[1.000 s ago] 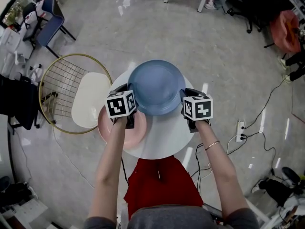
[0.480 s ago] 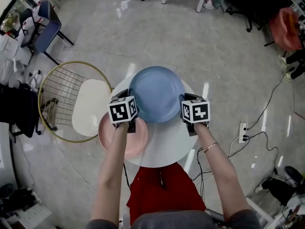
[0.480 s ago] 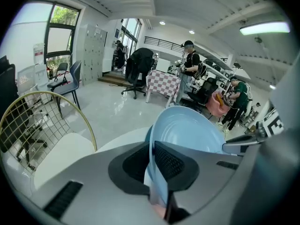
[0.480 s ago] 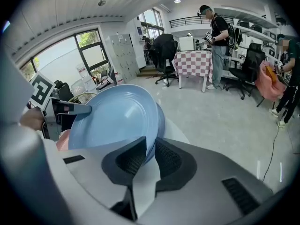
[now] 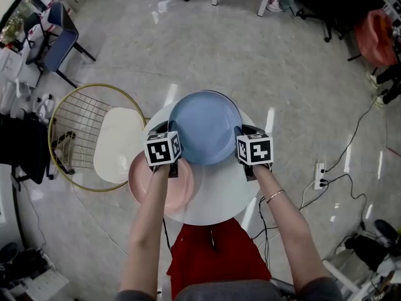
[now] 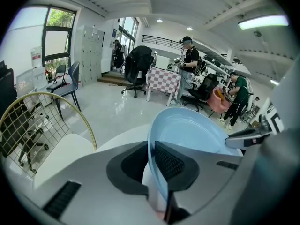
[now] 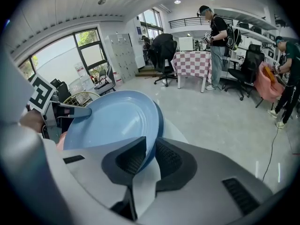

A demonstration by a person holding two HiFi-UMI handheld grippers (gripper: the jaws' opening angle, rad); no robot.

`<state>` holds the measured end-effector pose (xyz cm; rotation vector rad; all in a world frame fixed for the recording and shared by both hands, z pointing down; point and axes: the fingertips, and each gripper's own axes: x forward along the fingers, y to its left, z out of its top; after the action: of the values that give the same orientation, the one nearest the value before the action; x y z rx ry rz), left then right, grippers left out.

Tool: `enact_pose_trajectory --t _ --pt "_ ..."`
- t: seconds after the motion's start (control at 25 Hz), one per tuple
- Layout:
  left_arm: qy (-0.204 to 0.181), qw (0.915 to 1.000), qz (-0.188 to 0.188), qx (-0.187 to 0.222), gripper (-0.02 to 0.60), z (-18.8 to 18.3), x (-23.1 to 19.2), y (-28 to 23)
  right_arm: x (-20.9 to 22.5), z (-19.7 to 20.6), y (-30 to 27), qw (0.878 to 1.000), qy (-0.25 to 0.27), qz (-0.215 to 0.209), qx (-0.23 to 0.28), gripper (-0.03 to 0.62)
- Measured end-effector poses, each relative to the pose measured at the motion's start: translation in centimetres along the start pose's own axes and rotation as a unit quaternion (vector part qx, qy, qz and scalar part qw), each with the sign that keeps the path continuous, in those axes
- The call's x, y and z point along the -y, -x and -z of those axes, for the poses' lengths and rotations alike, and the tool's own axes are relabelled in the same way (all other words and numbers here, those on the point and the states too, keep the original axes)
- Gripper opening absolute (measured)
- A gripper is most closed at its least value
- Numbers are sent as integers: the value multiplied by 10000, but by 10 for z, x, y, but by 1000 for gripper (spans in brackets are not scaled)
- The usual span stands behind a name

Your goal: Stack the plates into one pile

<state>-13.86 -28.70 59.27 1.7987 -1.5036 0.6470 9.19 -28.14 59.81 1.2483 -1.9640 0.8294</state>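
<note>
A light blue plate (image 5: 205,126) hangs over the round white table (image 5: 219,190), held by its two side rims. My left gripper (image 5: 175,144) is shut on the left rim, which runs between its pads (image 6: 171,163). On the opposite rim my right gripper (image 5: 241,144) is shut too, the light blue plate (image 7: 112,118) passing between its jaws. A darker blue rim (image 7: 161,118) shows just behind the plate's far edge. A pink plate (image 5: 156,184) lies flat on the table's left side, partly under my left arm.
A white chair seat (image 5: 116,137) with a gold wire back (image 5: 75,121) stands against the table's left. Something red (image 5: 213,246) sits under the near edge. A power strip (image 5: 319,171) and cables lie on the floor to the right. Office chairs and people stand far off.
Both grippers have sunk a little towards the table with the light blue plate still held between them. The pink plate has not moved.
</note>
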Motion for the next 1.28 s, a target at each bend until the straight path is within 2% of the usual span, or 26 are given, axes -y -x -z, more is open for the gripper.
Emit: enact_pose_trajectory --t 0.32,0.64,0.84,1.16,1.28 --pt "-126 9999 -36 -46 57 6 -1 -8 2 1 -3 9998 137 147 41 75" --pt "-258 9995 -162 102 60 4 -2 -5 4 -1 -3 9982 349 447 218 75" --pt "-338 9988 -241 256 67 0 -6 1 7 -5 0 9959 394 639 501 75" --pt "-266 9982 -294 451 67 -2 -16 28 -6 -33 23 9886 566 665 1224 75" --pt "-306 9974 -331 563 67 -3 -20 46 -18 -39 39 9875 584 566 1353 75"
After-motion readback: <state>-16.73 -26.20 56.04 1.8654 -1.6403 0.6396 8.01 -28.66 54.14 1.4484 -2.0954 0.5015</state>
